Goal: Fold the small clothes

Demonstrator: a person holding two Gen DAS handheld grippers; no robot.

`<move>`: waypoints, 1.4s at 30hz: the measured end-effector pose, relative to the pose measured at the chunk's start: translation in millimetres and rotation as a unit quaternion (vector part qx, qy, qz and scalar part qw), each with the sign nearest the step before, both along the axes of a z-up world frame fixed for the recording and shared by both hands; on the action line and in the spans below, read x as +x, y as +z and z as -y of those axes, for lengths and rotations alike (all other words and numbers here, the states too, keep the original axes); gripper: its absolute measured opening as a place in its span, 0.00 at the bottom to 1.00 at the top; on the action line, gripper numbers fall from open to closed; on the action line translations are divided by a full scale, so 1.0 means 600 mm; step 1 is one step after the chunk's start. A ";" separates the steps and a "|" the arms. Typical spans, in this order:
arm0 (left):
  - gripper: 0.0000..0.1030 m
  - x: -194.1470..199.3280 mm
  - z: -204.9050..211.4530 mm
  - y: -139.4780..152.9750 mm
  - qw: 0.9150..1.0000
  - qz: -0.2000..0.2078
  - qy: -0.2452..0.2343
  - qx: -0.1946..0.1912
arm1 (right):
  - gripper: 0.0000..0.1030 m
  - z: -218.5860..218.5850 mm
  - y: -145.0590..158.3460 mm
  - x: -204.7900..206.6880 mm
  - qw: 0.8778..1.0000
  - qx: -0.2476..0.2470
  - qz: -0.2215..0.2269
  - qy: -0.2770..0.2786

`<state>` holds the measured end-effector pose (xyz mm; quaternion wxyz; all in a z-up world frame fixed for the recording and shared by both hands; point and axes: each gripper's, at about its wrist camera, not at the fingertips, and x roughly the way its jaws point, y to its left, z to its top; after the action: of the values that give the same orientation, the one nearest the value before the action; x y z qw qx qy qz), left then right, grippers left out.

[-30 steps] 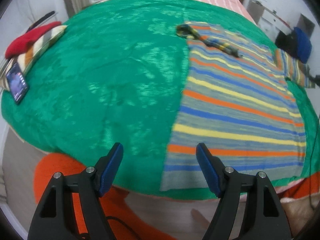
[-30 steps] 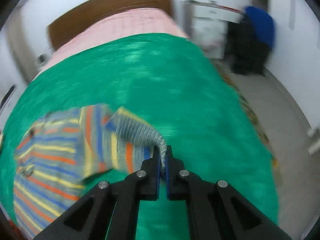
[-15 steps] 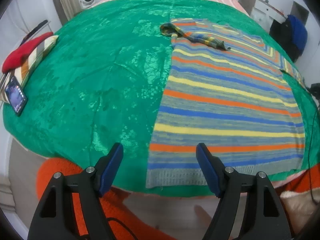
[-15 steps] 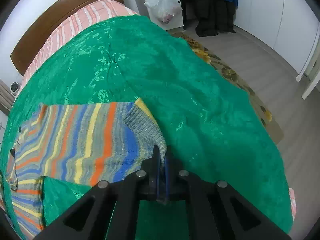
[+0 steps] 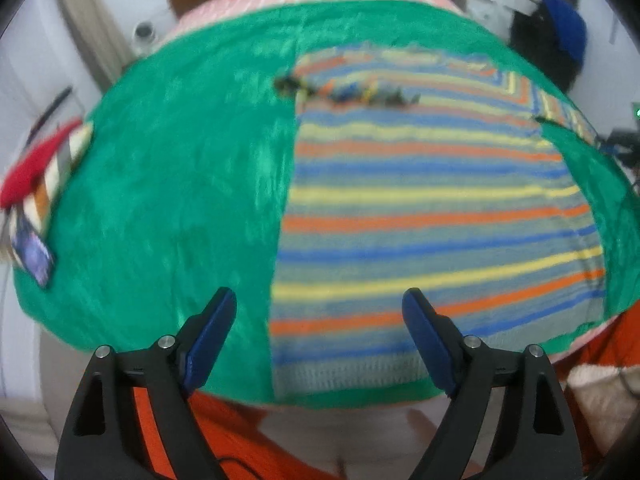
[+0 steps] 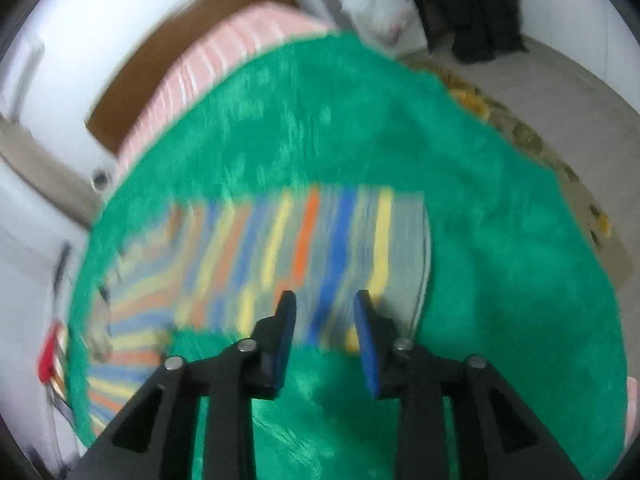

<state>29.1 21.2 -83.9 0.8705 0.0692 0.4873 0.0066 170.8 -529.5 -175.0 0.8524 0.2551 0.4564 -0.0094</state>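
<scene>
A small striped knit sweater (image 5: 432,208), grey with orange, blue and yellow bands, lies flat on the green bedspread (image 5: 180,184). My left gripper (image 5: 320,332) is open and empty, hovering over the sweater's near hem at the bed's edge. In the right wrist view the sweater's sleeve (image 6: 320,248) lies spread flat on the bedspread (image 6: 500,280). My right gripper (image 6: 325,326) is open just above the sleeve's cuff end, holding nothing. Both views are blurred.
A red and striped pillow (image 5: 44,164) and a phone (image 5: 34,256) lie at the bed's left edge. A dark striped strap (image 5: 348,94) lies across the sweater's top. Orange fabric (image 5: 224,432) lies on the floor below the bed. Dark clothes (image 6: 480,12) hang by the far wall.
My right gripper has opened and let go of the sleeve cuff, which now lies flat on the bedspread. The left gripper has shifted further over the sweater's hem.
</scene>
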 end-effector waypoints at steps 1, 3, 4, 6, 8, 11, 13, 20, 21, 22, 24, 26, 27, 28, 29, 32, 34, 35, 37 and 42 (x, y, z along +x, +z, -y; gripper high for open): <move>0.84 0.005 0.000 0.017 1.000 0.013 -0.005 0.005 | 0.19 -0.006 -0.007 -0.009 1.000 -0.028 -0.006 -0.006; 0.88 0.034 -0.005 0.071 0.998 0.059 -0.014 0.016 | 0.21 -0.013 0.006 -0.035 0.997 -0.076 0.006 -0.032; 0.91 0.052 -0.006 0.094 0.996 0.081 -0.017 0.017 | 0.25 -0.023 0.018 -0.054 0.994 -0.102 0.015 -0.048; 0.95 0.089 0.002 0.119 0.993 0.111 -0.039 0.011 | 0.39 -0.045 0.038 -0.088 0.991 -0.112 0.041 -0.051; 0.95 0.146 0.036 0.116 0.988 0.114 -0.102 0.022 | 0.49 -0.081 0.045 -0.124 0.992 -0.099 0.064 -0.036; 0.95 0.229 0.100 0.057 0.976 0.076 -0.191 0.068 | 0.49 -0.141 0.030 -0.162 0.993 -0.095 0.075 0.001; 0.94 0.263 0.131 0.016 0.970 0.063 -0.214 0.101 | 0.49 -0.179 0.012 -0.186 0.992 -0.102 0.077 0.019; 0.18 0.391 0.150 -0.108 0.980 -0.030 -0.168 0.101 | 0.50 -0.248 -0.017 -0.217 0.984 -0.144 0.097 0.049; 0.09 0.402 0.133 -0.116 0.985 -0.048 -0.146 0.082 | 0.50 -0.252 -0.016 -0.219 0.983 -0.147 0.099 0.052; 0.09 0.407 0.114 -0.112 0.989 -0.047 -0.125 0.059 | 0.50 -0.252 -0.019 -0.217 0.982 -0.149 0.100 0.053; 0.08 0.408 0.068 -0.079 0.996 -0.018 -0.088 0.011 | 0.50 -0.251 -0.023 -0.216 0.982 -0.149 0.102 0.053; 0.08 0.409 -0.007 -0.033 0.999 0.015 -0.032 -0.030 | 0.50 -0.249 -0.027 -0.218 0.982 -0.145 0.106 0.051; 0.08 0.413 -0.049 -0.014 0.998 0.028 0.001 -0.050 | 0.50 -0.249 -0.031 -0.219 0.982 -0.146 0.107 0.052; 0.08 0.415 -0.113 0.008 0.995 0.043 0.054 -0.078 | 0.51 -0.249 -0.031 -0.221 0.982 -0.149 0.108 0.052; 0.08 0.418 -0.158 0.017 0.990 0.050 0.092 -0.093 | 0.52 -0.250 -0.031 -0.220 0.981 -0.152 0.108 0.053; 0.07 0.423 -0.312 0.013 0.966 0.049 0.221 -0.125 | 0.59 -0.259 -0.032 -0.219 0.979 -0.158 0.113 0.056; 0.07 0.425 -0.370 -0.010 0.957 0.035 0.265 -0.115 | 0.64 -0.264 -0.034 -0.216 0.978 -0.163 0.115 0.057; 0.07 0.428 -0.384 -0.022 0.955 0.026 0.273 -0.113 | 0.64 -0.266 -0.035 -0.216 0.978 -0.166 0.115 0.057; 0.07 0.433 -0.399 -0.051 0.953 0.009 0.281 -0.112 | 0.66 -0.270 -0.037 -0.215 0.976 -0.172 0.116 0.059; 0.07 0.419 -0.415 -0.089 0.946 -0.001 0.294 -0.135 | 0.66 -0.272 -0.039 -0.216 0.976 -0.176 0.117 0.059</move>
<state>280.6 270.0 -137.1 0.8304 -0.1952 0.4833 0.1968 41.2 -366.3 -198.4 0.9303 0.0733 0.3591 -0.0098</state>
